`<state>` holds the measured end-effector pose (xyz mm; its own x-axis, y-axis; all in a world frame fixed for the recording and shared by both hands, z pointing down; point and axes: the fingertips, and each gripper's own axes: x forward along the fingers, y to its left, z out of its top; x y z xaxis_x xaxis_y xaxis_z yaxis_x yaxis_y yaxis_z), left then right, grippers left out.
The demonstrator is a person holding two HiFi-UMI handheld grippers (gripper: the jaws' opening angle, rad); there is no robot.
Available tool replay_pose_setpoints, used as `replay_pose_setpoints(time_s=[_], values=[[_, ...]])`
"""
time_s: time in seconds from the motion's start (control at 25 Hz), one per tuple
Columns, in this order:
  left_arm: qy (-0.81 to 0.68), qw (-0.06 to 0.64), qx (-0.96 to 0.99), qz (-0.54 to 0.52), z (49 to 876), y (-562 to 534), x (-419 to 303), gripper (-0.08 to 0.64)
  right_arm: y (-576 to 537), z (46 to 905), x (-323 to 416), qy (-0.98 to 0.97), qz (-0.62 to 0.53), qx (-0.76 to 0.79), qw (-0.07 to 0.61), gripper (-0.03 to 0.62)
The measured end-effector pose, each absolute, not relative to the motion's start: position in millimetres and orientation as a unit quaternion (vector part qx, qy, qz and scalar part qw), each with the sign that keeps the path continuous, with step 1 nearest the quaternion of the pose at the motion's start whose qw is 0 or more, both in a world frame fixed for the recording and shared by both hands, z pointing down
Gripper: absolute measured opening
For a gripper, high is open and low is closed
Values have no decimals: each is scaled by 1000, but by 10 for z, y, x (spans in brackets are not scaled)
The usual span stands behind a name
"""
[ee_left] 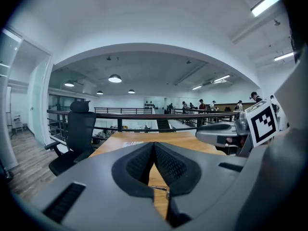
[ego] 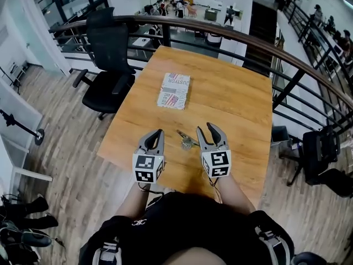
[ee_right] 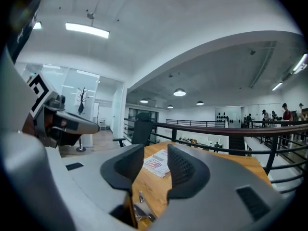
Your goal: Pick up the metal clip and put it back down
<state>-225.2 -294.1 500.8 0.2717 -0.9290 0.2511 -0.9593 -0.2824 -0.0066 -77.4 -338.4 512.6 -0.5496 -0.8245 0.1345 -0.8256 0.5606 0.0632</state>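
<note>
1. Out on the wooden table point(ego: 237, 101) we've got one printed packet point(ego: 174, 90) lying flat toward the far end; it's well apart from both grippers.
2. Our metal clip point(ego: 187, 142) lies on the bare wood near our edge; it's between the two grippers, and way closer to the right one.
3. Our right gripper point(ego: 206, 129) has its jaws spread and isn't pinching anything; its own view shows table and packet through the gap; the clip sits just beside its left jaw, and we can't tell if they touch.
4. Our left gripper point(ego: 156, 134) is closed, pads meeting tip to tip with nothing caught between; it sits left of the clip, clearly apart from it.
5. Past the table's far left corner stands a black office chair point(ego: 107, 59).
</note>
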Motion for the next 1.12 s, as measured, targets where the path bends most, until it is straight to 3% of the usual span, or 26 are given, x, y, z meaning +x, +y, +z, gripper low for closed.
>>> replay_pose_setpoints(time_s=[0.16,0.72,1.0,1.12], values=[[-600,78,790,102,5041,-2899,-2415,12,-3359,5518,-1048,-887,7,443,133,199],[-646,108,750,94,5250,-2704,-2944,12,-3235,7030,-1579,-877,-13,322,357,218],[-651,113,744,94,5286,-2644,-2961,12,-3281,7595,-1374,-832,-2,331,444,214],[-649,114,746,98,5280,-2639,-2935,12,-3321,7717,-1298,-816,-7,343,465,167]])
